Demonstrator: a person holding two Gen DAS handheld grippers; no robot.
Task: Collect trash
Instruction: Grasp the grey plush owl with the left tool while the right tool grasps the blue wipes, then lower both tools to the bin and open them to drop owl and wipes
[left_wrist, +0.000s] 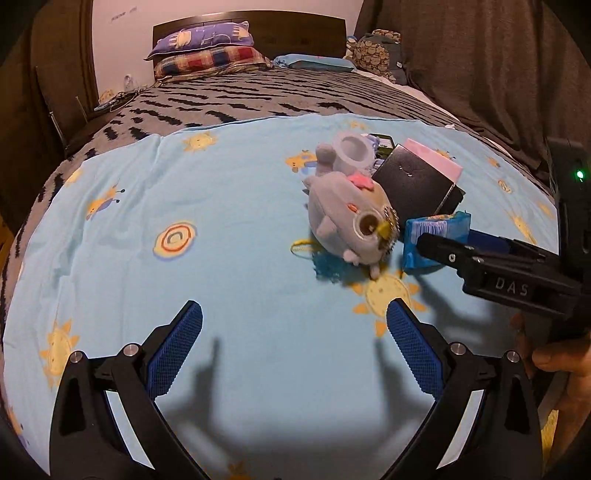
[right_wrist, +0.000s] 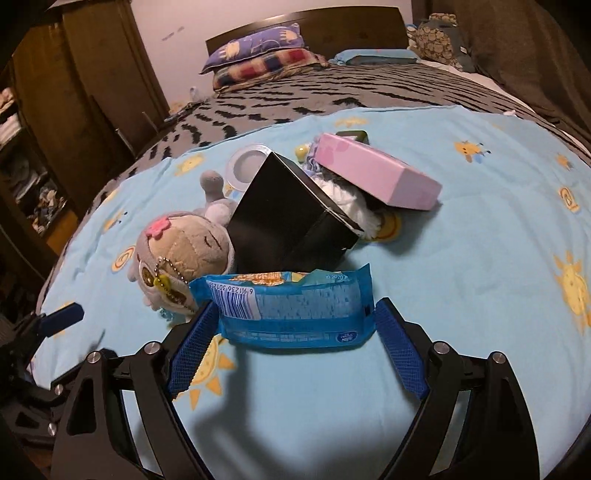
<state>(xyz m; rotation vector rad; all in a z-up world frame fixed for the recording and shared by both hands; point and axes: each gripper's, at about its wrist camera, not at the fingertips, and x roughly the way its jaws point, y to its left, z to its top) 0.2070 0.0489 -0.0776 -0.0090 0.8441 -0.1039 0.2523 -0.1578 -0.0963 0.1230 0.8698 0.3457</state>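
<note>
A blue snack wrapper (right_wrist: 291, 312) with a barcode lies on the light-blue sheet (right_wrist: 461, 258) between the fingers of my right gripper (right_wrist: 295, 314). The jaws stand wide, one pad at each end of the wrapper, touching or nearly so. In the left wrist view the wrapper (left_wrist: 436, 236) sits right of a grey plush toy (left_wrist: 347, 214), with the right gripper (left_wrist: 424, 240) reaching in from the right. My left gripper (left_wrist: 293, 314) is open and empty, hovering above bare sheet in front of the plush.
Behind the wrapper is a pile: a black box (right_wrist: 291, 218), a pink box (right_wrist: 376, 173), white crumpled stuff (right_wrist: 351, 199), a grey cup (right_wrist: 247, 166). Pillows (right_wrist: 258, 55) lie at the headboard. A wardrobe (right_wrist: 55, 129) stands left, curtains right.
</note>
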